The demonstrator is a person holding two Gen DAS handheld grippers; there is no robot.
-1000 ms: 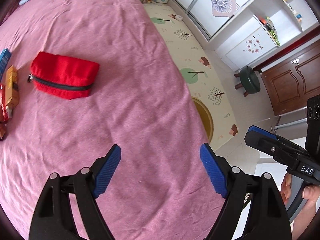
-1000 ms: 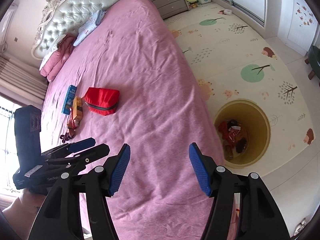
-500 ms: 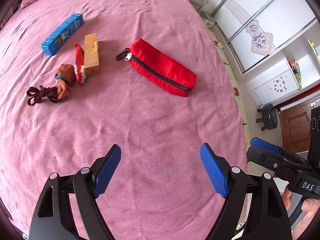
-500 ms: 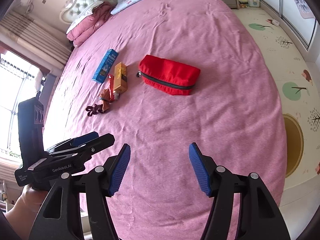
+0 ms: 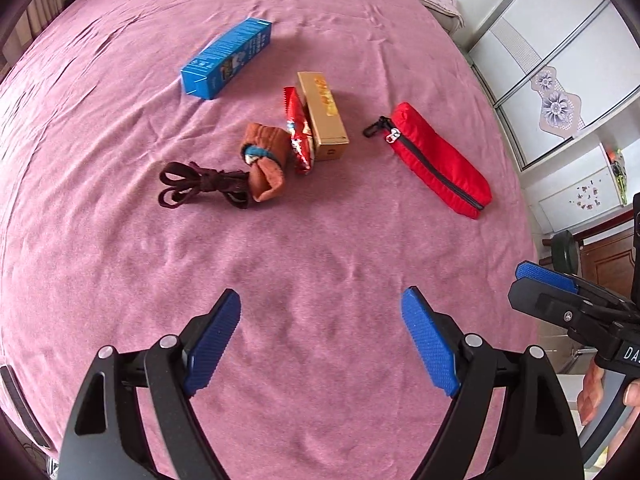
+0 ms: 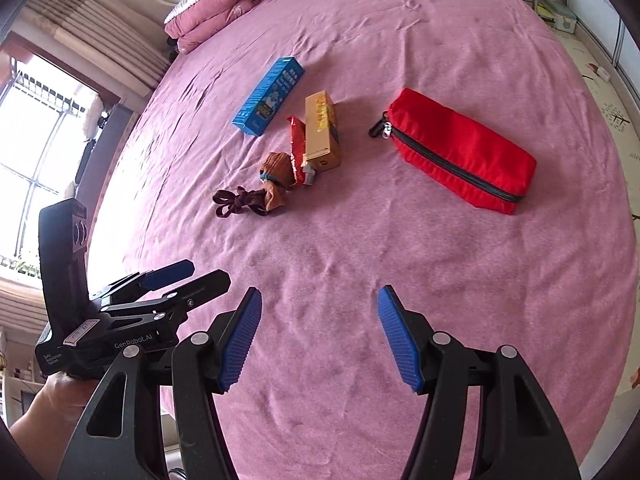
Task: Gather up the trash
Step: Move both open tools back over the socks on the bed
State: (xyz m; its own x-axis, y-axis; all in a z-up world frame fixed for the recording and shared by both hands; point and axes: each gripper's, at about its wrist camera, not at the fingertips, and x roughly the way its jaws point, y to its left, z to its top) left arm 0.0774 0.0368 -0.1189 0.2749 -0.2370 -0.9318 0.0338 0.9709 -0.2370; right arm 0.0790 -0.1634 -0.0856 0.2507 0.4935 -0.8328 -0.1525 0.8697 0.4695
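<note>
In the left wrist view, the left gripper (image 5: 320, 344) hangs over the near part of a pink bedspread (image 5: 320, 248) with its blue pads wide apart and nothing between them. Far from it, near the middle of the bed, lies the trash. A blue carton (image 5: 226, 58) lies farthest, apart from the rest. A gold box (image 5: 322, 115) lies nearer, and a red snack wrapper (image 5: 298, 132) touches its left side. Left of the wrapper is a rolled brown sock (image 5: 266, 162), and a dark brown cord (image 5: 200, 184) touches the sock on its left. A red zipper pouch (image 5: 438, 160) lies to the right, apart from the gold box. The right gripper (image 5: 544, 280) shows at the right edge.

In the right wrist view, the right gripper (image 6: 318, 336) is also spread open and empty above the near bedspread (image 6: 360, 260). The blue carton (image 6: 268, 96), gold box (image 6: 322, 132), red snack wrapper (image 6: 297, 148), brown sock (image 6: 276, 178) and dark cord (image 6: 236, 202) lie in a group at the middle far, and the red pouch (image 6: 460, 152) lies to their right. The left gripper (image 6: 172, 284) is at the left, held by a hand (image 6: 52, 396); from this side I cannot tell its opening. Pink pillows (image 6: 216, 8) lie at the far end.
</note>
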